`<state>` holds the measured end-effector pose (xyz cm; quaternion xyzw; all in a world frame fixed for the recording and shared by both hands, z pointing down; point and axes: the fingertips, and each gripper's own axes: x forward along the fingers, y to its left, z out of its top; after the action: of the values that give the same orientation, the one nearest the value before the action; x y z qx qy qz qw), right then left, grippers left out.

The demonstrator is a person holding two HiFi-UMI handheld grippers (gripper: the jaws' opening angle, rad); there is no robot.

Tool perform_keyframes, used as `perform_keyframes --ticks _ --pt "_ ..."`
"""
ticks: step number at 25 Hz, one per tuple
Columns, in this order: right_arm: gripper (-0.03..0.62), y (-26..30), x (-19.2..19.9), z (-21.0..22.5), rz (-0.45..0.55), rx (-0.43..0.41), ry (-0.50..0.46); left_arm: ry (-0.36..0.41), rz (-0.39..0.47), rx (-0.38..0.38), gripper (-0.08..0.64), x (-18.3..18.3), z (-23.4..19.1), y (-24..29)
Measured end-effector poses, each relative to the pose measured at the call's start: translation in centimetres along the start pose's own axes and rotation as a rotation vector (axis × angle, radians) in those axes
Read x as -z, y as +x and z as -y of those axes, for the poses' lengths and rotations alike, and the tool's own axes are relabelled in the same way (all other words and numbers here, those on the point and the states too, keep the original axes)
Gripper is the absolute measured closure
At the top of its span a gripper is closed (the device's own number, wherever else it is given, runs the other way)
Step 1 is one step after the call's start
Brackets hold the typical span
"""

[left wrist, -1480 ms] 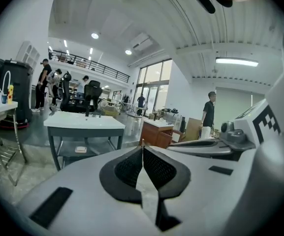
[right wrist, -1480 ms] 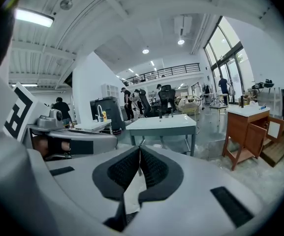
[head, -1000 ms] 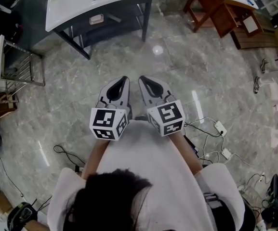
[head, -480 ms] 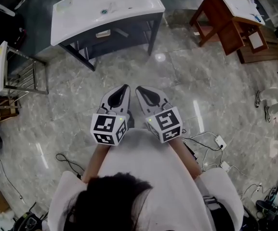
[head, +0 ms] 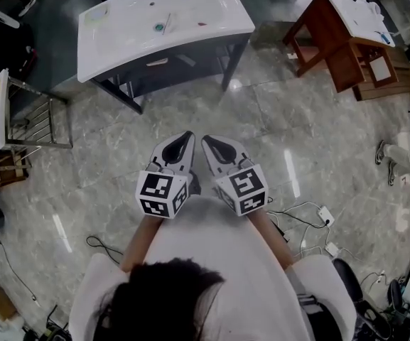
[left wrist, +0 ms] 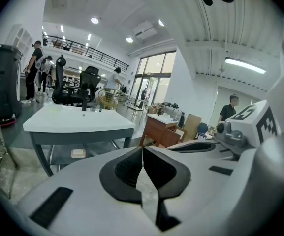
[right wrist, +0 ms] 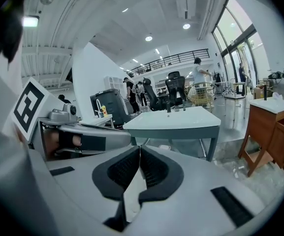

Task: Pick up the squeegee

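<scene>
No legible text, labels or numbers

left forearm (head: pixel 139 239) and right forearm (head: pixel 268 236) reach forward side by side. the left gripper (head: pixel 185 136) and right gripper (head: pixel 207 141) point ahead, tilted slightly down, tips angled toward each other. both have jaws pressed together, nothing between them

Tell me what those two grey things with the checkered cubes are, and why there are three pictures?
A person holds two grey plastic pinching tools: the left gripper and the right gripper. The black-and-white patterned cubes belong to them. One picture comes from a camera on the person's head, looking down; the other two come from cameras riding on each gripper. Both grippers are shut and hold nothing. Ahead stands a white washbasin table on a shiny grey stone floor. I can't make out a squeegee.
</scene>
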<state>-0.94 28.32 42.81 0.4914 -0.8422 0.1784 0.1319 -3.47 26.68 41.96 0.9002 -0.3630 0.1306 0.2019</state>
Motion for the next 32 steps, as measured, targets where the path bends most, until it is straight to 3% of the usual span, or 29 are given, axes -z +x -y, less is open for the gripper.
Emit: perform_keyframes --ticks 13,17,32 --pt "0.563 6.6 -2.4 -1.3 -0.002 0.03 0.001 0.024 -0.014 0.074 0.532 -1.3 -6.1 1.1" --pt "0.563 8.8 -2.8 -2.0 -0.039 0.057 -0.065 0.05 -0.019 0.083 0.532 -2.0 -8.3 1.1" --pt "0.563 12.2 -3.5 -4.0 -0.025 -0.051 0.047 0.032 0.01 0.068 0.532 -3.0 -12.1 0.4"
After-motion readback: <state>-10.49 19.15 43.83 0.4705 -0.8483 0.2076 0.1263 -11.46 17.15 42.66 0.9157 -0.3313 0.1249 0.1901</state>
